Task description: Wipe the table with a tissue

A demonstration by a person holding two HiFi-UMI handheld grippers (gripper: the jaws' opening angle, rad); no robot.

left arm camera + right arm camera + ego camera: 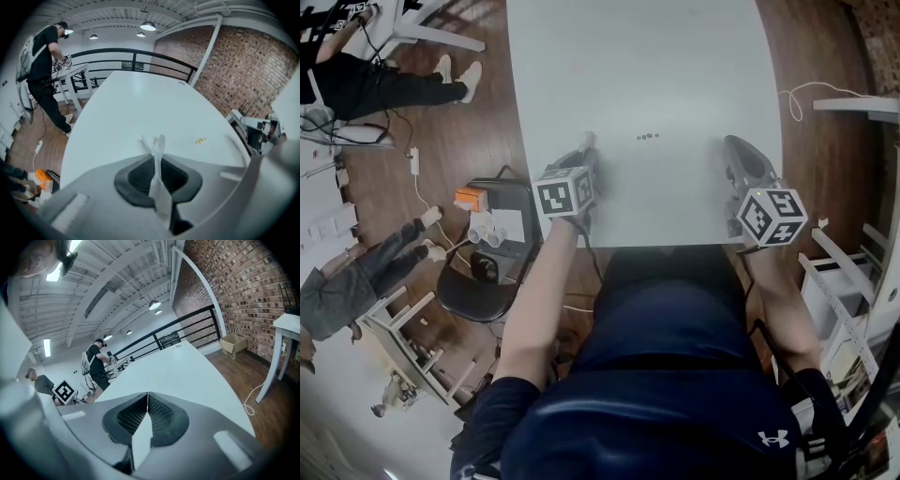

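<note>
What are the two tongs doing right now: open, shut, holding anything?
Left tongs: closed on the tissue, which sticks out past the tips.
Right tongs: closed, nothing between them.

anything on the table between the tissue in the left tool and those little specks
Nothing visible. The left tool is shut on the tissue, and only bare white table lies between it and the specks.

Wood floor (487, 131) all round. On the left, a black chair (469, 298) carries an orange box (471, 199) and white paper (508, 225). A person in black (380, 86) stands beyond it, and another person's legs (356, 281) stretch out nearer. A white cable (811, 94) trails at right. Brick wall (243, 291), black railing (136, 58), and a cardboard box (233, 345) at the wall's foot.
</note>
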